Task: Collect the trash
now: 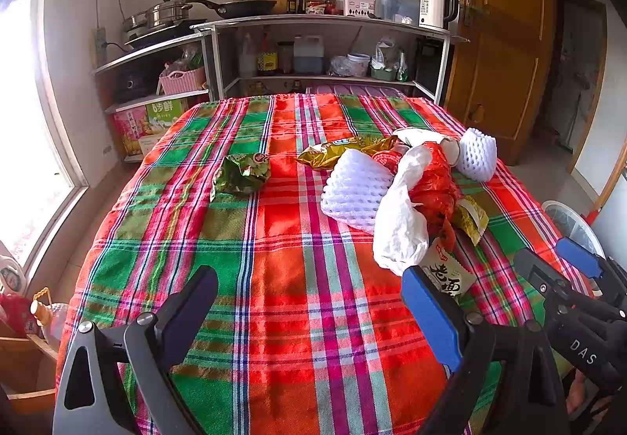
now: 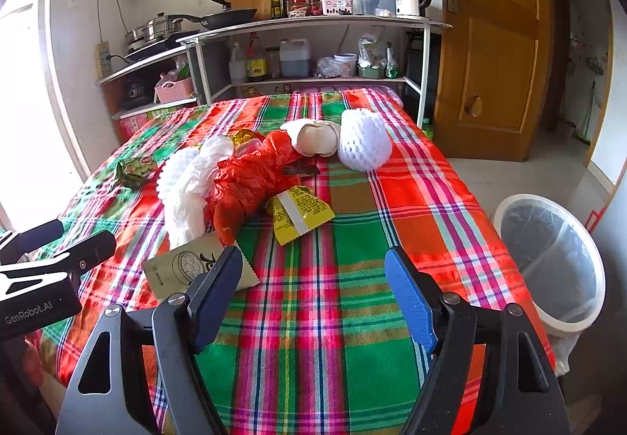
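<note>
Trash lies heaped on the plaid tablecloth [image 1: 282,278]: a red plastic bag [image 1: 433,188] [image 2: 250,180], a white plastic bag [image 1: 399,223], two white foam nets [image 1: 354,188] [image 2: 364,139], a gold wrapper [image 1: 345,151], a yellow packet [image 2: 299,213] and a beige packet [image 2: 184,270]. A green wrapper [image 1: 241,172] [image 2: 135,170] lies apart to the left. My left gripper [image 1: 309,294] hovers open over bare cloth, left of the heap. My right gripper [image 2: 313,278] is open and holds nothing; its left finger sits at the beige packet's edge.
A white bin [image 2: 548,251] with a clear liner stands on the floor off the table's right edge. Shelves [image 1: 325,78] with pans, bottles and a kettle [image 1: 437,6] line the far wall. A wooden door [image 2: 490,43] is at the right and a bright window at the left.
</note>
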`<state>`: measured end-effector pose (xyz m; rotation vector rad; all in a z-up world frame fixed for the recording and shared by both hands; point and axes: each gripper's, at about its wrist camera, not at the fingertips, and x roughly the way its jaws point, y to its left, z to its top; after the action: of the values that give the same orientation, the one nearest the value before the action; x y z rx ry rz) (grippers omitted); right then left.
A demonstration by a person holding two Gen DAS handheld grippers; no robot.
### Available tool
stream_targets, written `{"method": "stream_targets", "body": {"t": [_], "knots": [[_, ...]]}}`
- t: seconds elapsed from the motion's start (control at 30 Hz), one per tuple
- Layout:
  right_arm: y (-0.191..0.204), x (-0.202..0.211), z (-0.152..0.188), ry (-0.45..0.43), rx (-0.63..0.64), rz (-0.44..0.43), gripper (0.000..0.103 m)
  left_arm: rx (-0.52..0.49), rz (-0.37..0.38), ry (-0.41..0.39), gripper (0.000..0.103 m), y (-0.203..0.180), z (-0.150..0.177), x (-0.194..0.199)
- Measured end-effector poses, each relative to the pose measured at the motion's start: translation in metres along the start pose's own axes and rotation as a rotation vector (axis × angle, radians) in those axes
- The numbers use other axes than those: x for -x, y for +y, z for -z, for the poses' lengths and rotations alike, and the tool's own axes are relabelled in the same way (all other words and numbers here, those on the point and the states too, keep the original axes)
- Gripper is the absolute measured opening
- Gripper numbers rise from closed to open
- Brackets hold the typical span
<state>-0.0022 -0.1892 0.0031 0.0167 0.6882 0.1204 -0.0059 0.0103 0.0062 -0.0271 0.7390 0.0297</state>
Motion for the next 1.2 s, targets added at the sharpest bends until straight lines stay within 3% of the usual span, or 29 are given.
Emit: {"method": "stream_targets", "body": {"t": [0.97,1.2], "knots": [[0.004,-0.007,0.001,0.022,0.000,0.001,0.075,0.015,0.010,0.011,0.096,0.010,-0.005,-0.006],[0.014,-0.016,0.000,0.048,0.002,-0.050,0.075,0.035,0.019,0.028,0.096,0.026,-0.007,-0.013]]}}
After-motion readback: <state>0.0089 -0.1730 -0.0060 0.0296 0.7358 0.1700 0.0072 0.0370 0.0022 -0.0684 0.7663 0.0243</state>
